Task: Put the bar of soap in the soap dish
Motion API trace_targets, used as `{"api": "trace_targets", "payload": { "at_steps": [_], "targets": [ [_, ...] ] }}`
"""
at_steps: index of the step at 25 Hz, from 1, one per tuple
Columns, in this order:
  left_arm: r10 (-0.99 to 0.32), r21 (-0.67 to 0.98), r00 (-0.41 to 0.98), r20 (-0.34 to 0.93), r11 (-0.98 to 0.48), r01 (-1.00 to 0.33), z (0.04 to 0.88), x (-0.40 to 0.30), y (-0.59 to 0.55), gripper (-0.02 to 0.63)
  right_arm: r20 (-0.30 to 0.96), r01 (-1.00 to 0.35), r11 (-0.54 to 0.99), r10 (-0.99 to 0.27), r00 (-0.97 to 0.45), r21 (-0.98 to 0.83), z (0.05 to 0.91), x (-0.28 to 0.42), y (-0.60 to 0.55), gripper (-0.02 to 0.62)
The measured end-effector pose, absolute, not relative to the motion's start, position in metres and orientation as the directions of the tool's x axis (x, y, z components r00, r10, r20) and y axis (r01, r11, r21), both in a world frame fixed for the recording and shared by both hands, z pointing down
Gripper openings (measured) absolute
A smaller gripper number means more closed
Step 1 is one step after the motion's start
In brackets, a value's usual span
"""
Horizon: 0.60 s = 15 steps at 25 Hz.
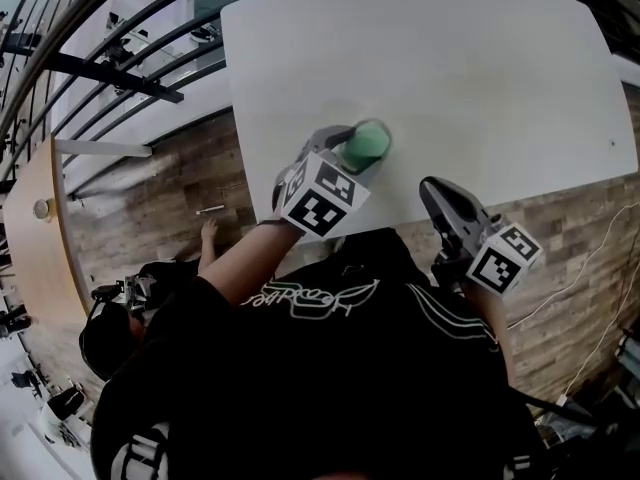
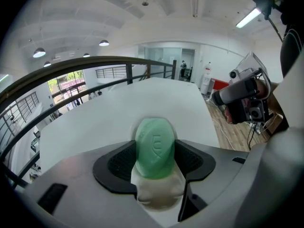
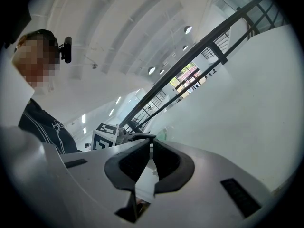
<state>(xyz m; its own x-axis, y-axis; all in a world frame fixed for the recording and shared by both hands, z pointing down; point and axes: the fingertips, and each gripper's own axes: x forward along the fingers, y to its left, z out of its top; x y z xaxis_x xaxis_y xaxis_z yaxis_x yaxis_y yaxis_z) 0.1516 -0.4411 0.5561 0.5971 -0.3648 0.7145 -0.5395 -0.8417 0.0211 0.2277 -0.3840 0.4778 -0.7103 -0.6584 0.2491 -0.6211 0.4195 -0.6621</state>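
The green oval bar of soap (image 1: 366,145) stands on edge over the near part of the white table (image 1: 470,68). My left gripper (image 1: 350,154) is shut on it, a black pad pressing each side of the soap (image 2: 155,146). A pale translucent thing (image 2: 157,190) lies right beneath the soap; it may be the soap dish, I cannot tell. My right gripper (image 1: 432,194) hovers at the table's near edge, right of the soap, shut with nothing in it (image 3: 152,144). The soap (image 3: 163,136) shows faintly beyond its jaws.
Wood-look floor (image 1: 590,218) surrounds the table, with a thin cable (image 1: 585,263) at the right. Black railings (image 1: 120,78) run along the left. A small metal thing (image 1: 210,209) lies on the floor at the left, near another person's hand (image 1: 208,232).
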Motion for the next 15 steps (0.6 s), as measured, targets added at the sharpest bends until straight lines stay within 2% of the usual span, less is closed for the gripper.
{"api": "trace_targets", "payload": {
  "at_steps": [15],
  "targets": [
    [-0.348,0.043,0.648,0.677,-0.861,-0.506,0.5547,0.1585,-0.4402,0.273,0.251,-0.625,0.425,-0.658,-0.71,-0.655,0.4746,0.2256,-0.3837,0.026]
  ]
}}
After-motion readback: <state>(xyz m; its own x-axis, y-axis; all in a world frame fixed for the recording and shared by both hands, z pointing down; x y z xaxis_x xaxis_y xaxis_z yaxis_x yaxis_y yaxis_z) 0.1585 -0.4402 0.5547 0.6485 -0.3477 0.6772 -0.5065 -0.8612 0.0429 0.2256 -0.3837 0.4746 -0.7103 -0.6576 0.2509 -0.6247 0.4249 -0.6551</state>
